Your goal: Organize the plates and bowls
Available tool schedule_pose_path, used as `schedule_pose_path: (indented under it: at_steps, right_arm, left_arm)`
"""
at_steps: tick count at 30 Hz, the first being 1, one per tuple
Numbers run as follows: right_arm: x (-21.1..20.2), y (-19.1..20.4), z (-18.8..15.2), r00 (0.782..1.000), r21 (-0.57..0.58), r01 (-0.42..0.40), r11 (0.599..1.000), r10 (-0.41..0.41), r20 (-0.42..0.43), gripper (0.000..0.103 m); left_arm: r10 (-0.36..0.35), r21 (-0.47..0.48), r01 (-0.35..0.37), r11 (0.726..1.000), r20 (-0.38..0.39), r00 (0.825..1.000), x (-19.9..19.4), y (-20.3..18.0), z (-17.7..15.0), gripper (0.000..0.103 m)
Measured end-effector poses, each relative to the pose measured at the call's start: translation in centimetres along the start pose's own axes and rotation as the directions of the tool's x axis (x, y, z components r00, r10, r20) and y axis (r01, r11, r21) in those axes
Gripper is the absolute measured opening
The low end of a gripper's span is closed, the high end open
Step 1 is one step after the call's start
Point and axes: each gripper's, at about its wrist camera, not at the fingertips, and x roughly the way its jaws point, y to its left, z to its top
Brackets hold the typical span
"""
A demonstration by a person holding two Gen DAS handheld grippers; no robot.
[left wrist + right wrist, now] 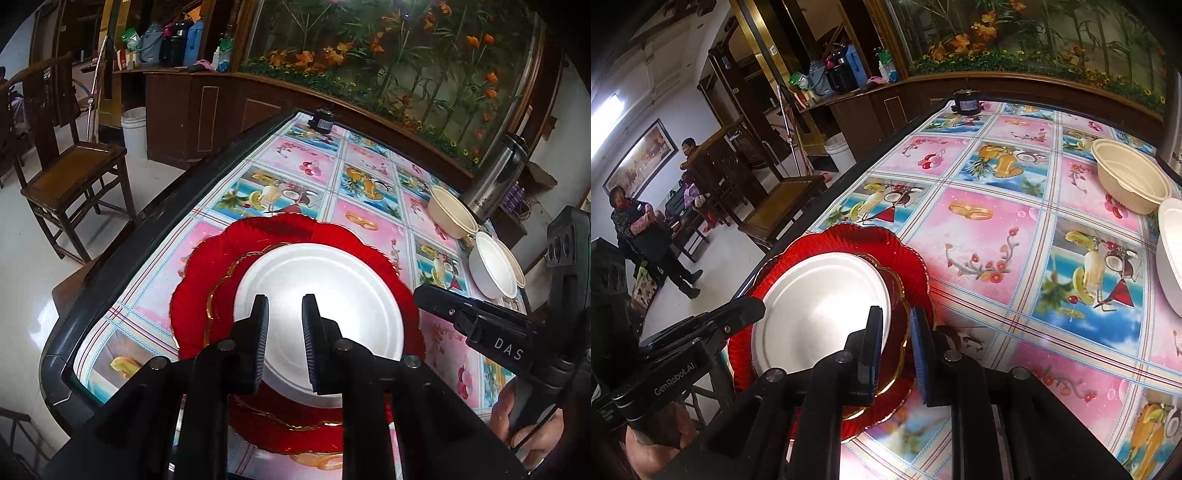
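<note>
Over the red plate [207, 273], a white plate [317, 295] lies flat; both grippers' jaws gape, empty.

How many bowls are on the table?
2 or 3: a cream bowl by the steel flask, a white bowl nearer, with perhaps a third nested behind it.

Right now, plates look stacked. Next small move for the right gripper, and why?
Probably swing the right gripper toward the white bowl and nest it into the beige bowl. The white plate already sits on the red plate, both grippers are open and empty, and the bowls stand apart on the right.
</note>
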Motion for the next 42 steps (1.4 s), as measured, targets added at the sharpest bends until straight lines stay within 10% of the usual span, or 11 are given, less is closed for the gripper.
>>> schedule_pose_path:
  at_steps: [17,22,29,42]
  right_arm:
    - [-4.4,-10.2,3.0,0.997,0.177,0.030,0.984,-0.041,0.059,0.018]
    - [-5.7,-15.6,8.4,0.986,0.221,0.141,0.965,-0.158,0.061,0.025]
    - [-2.5,-21.5,13.2,0.970,0.254,0.243,0.936,-0.239,-0.044,0.029]
    - [5.9,-24.4,16.7,0.959,0.164,0.244,0.956,-0.213,-0.185,0.029]
  left_arm:
    - [-0.050,0.107,0.053,0.993,-0.028,0.998,-0.6,-5.6,-0.1,0.016]
    - [-0.102,0.123,0.108,0.987,-0.054,0.993,-0.3,-7.4,0.2,0.039]
    - [-0.225,0.160,0.256,0.953,-0.189,0.956,1.9,-12.5,2.9,0.039]
    - [-0.227,0.201,0.275,0.940,-0.229,0.946,4.1,-15.7,4.3,0.044]
